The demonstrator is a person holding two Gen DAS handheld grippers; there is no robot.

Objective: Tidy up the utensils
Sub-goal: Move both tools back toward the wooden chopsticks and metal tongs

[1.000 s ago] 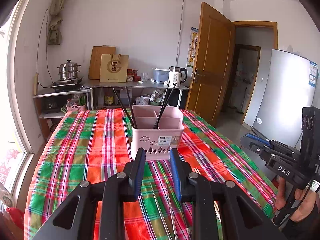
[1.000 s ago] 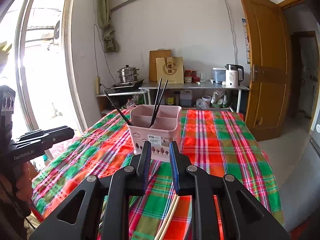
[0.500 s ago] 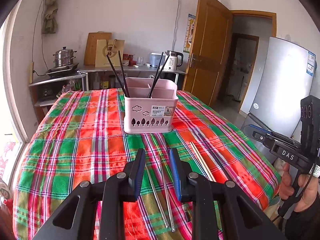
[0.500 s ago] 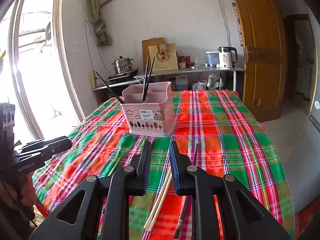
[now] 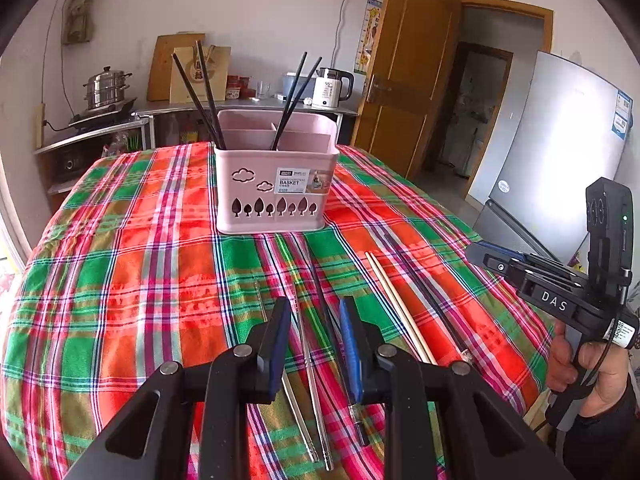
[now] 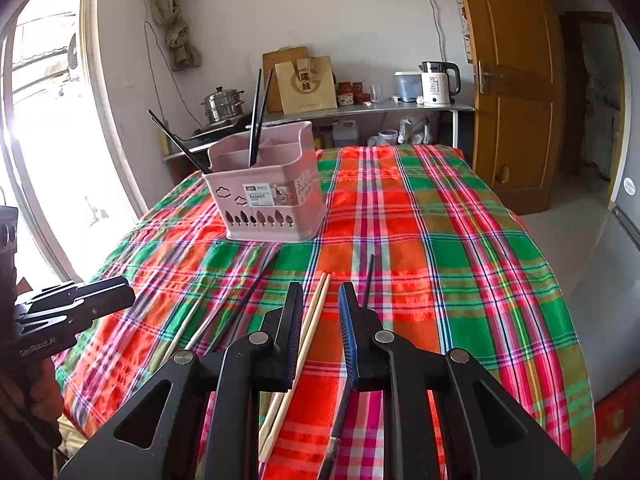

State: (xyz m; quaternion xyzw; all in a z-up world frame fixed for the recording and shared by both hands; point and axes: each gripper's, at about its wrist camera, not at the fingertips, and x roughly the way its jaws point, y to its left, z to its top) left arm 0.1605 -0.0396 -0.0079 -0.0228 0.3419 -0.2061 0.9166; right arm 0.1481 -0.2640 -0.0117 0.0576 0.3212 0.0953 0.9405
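A pink utensil basket [image 5: 276, 184] [image 6: 268, 200] stands on the plaid tablecloth [image 5: 120, 280] with several black chopsticks [image 5: 200, 92] upright in it. Loose on the cloth lie a metal chopstick pair [image 5: 310, 384], a wooden pair [image 5: 400, 308] [image 6: 310, 320] and black chopsticks [image 5: 334, 320] [image 6: 368, 276]. My left gripper [image 5: 314, 320] is open and empty above the metal pair. My right gripper [image 6: 320, 308] is open and empty above the wooden pair. Each gripper also shows in the other's view: the right [image 5: 492, 260], the left [image 6: 104, 292].
The table's near edge lies just below both grippers. A steel counter [image 6: 360, 110] with a kettle [image 6: 436, 84], a steamer pot [image 6: 222, 104] and a paper bag stands behind the table. A wooden door [image 6: 512, 92] and a fridge [image 5: 560, 152] are at the right.
Both grippers have pulled back from the basket and tilted down over the loose chopsticks near the table's front. The jaws have stayed open and empty.
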